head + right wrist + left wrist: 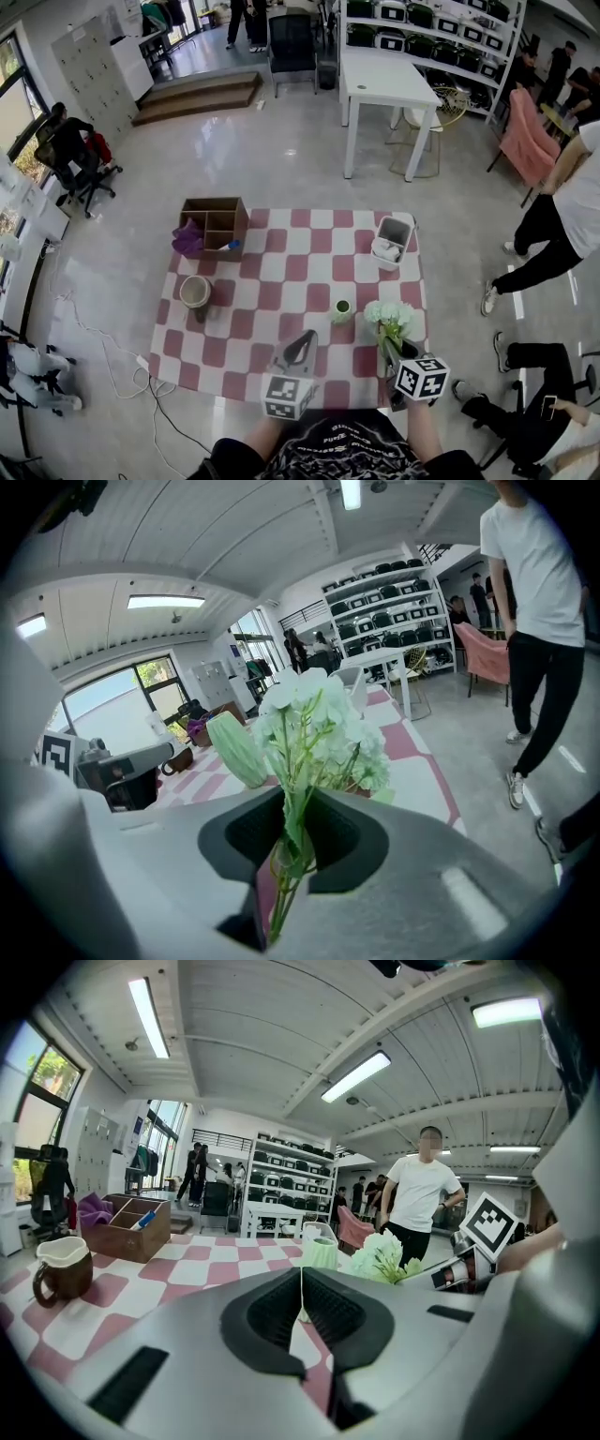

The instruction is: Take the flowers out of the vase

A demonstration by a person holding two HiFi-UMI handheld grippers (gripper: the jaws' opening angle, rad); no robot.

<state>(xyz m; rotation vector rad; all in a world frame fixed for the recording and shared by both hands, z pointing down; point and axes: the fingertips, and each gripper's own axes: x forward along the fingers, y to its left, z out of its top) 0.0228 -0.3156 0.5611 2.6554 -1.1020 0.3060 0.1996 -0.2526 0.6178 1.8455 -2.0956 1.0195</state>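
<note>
**A:** Jaw status?

**B:** Left gripper (305,339): jaws pressed together with nothing between them, over the near part of the checkered cloth (281,281). Right gripper (390,354): nearly closed, pads clamped on the green stems of the flowers (389,317).

**A:** Flowers vs vase?

**B:** Flowers are out of it. The white bunch sits in the right jaws, blooms just past the fingertips. Head view puts it just beside the pale green ribbed vase (342,309), at the vase's 3 o'clock. I see no contact between them. The vase stands upright on the cloth.

**A:** Rest of the layout, going outward?

**B:** All relative to the vase:
- Brown mug (195,292) at 9 o'clock, well apart, near the cloth's left edge.
- White bin (392,242) at 1 o'clock, at the far right corner.
- Wooden divided box (214,223) at 11 o'clock, at the far left corner, with a purple cloth (187,239) at its left end.
- White table (384,80) around 12 o'clock, on the floor beyond the cloth.
- Person in a white T-shirt (577,202) at 2 o'clock, off the cloth.
</note>
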